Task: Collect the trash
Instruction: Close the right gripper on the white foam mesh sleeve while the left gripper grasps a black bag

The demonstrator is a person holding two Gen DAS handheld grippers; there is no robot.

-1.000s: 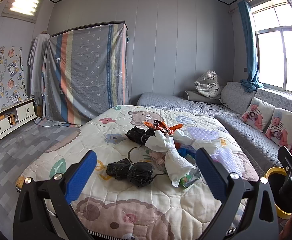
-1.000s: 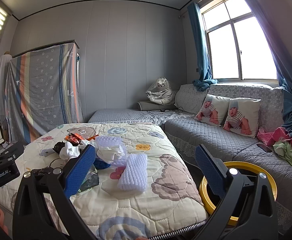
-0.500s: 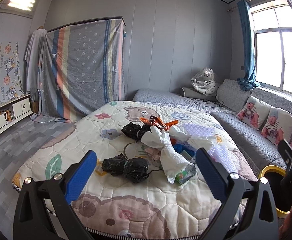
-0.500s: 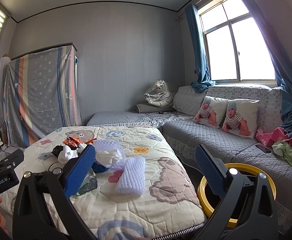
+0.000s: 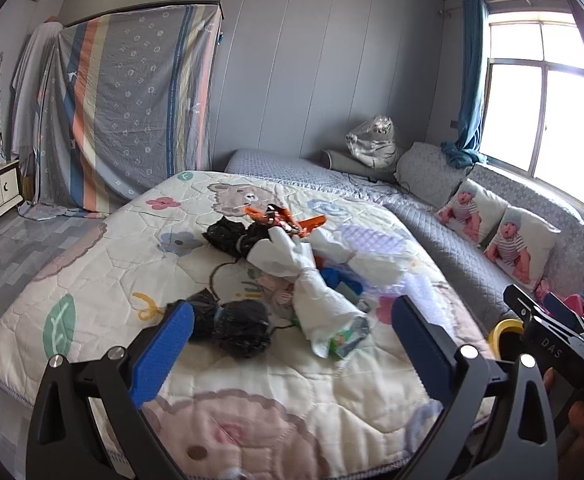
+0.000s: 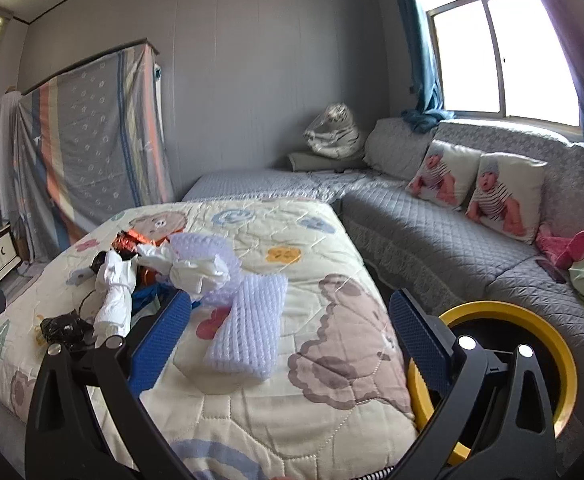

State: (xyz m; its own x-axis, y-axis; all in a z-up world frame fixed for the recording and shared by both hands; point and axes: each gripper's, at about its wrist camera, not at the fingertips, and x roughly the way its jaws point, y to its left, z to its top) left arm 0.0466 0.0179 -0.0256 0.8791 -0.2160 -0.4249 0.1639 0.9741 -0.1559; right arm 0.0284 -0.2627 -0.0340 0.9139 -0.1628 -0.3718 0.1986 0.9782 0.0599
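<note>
We are holding the left gripper (image 5: pixel 292 344) and the right gripper (image 6: pixel 289 340) spread wide and empty above the near edge of the quilt (image 5: pixel 103 280), where the trash is lying in one heap: black bags (image 5: pixel 231 326), a white wrapper (image 5: pixel 312 292), an orange wrapper (image 5: pixel 279 218) and a white foam sheet (image 6: pixel 249 336). We are seeing a yellow-rimmed bin (image 6: pixel 532 336) beside the bed, its near side hidden by the right gripper's frame, and small items under the white wrapper are staying too blurred to identify.

Trash pile (image 5: pixel 292 268) on quilted bed (image 5: pixel 103 280)
</note>
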